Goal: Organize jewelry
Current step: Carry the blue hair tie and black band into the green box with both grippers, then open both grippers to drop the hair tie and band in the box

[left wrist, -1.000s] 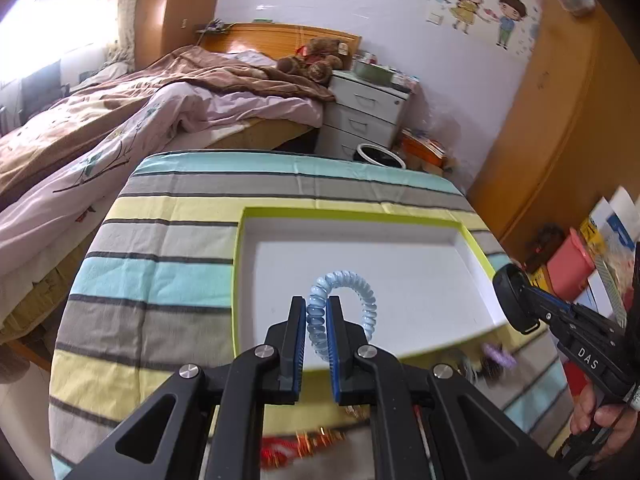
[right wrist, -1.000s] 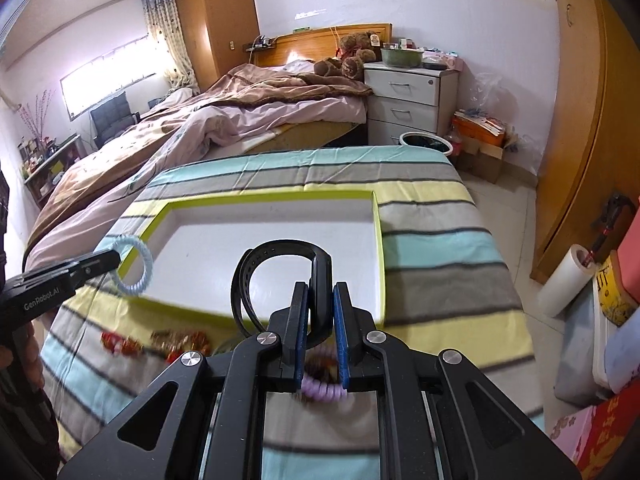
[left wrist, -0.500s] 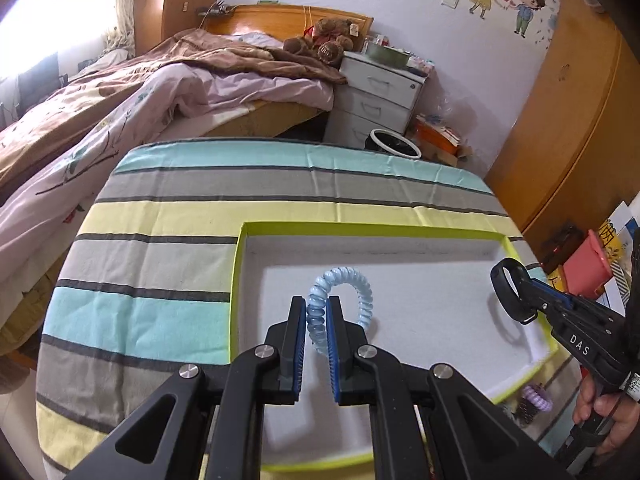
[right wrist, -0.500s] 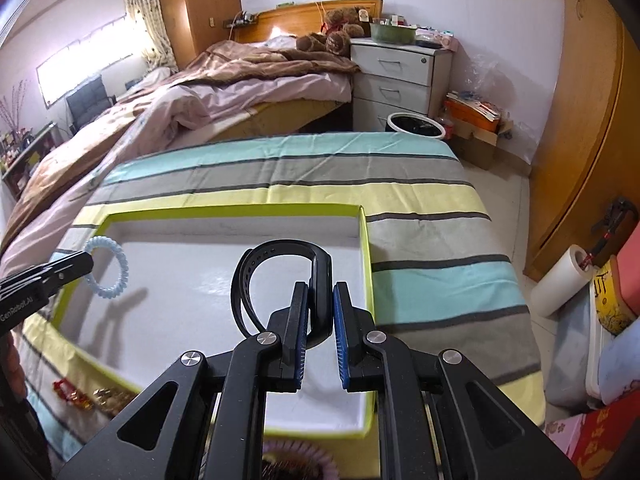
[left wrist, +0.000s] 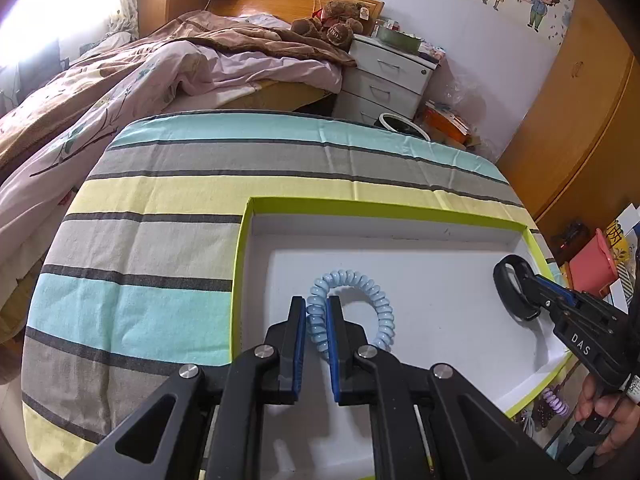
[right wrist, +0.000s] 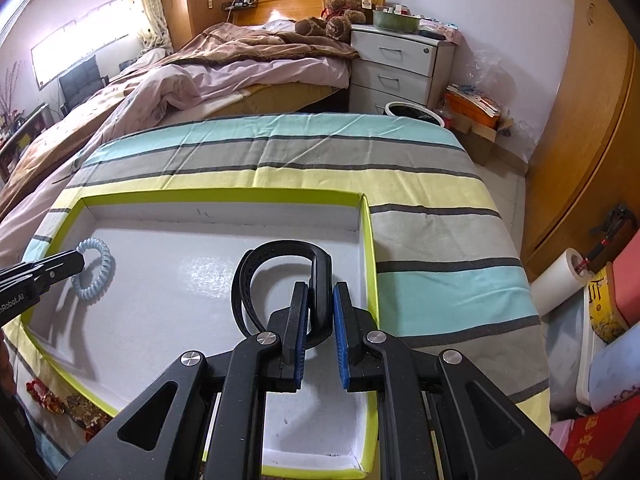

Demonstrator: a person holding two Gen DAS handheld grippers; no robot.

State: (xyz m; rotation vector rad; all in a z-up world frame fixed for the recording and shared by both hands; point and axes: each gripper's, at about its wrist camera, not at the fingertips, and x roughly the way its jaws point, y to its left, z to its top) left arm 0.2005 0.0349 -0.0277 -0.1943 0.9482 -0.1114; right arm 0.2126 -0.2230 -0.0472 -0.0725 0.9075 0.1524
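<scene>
Left gripper (left wrist: 316, 320) clamps blue coil bracelet (left wrist: 352, 308) | right gripper (right wrist: 320, 316) clamps black wristband (right wrist: 280, 280) | risk: release above tray (right wrist: 370, 248), lower frame, items bounce out.

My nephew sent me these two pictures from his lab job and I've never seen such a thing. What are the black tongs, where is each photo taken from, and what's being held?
There is no robot here: a person holds a hand-operated gripper in each hand, and each carries a wide-angle camera looking along its jaws. One picture is from the left gripper, the other from the right gripper; each also catches the other tool at its edge. Both hang over a shallow white tray with a lime-green rim, lying on a striped cloth. The left jaws are shut on a pale blue spiral hair tie, the right on a black wristband. More trinkets lie on the cloth outside the tray, including a purple spiral hair tie.
</scene>
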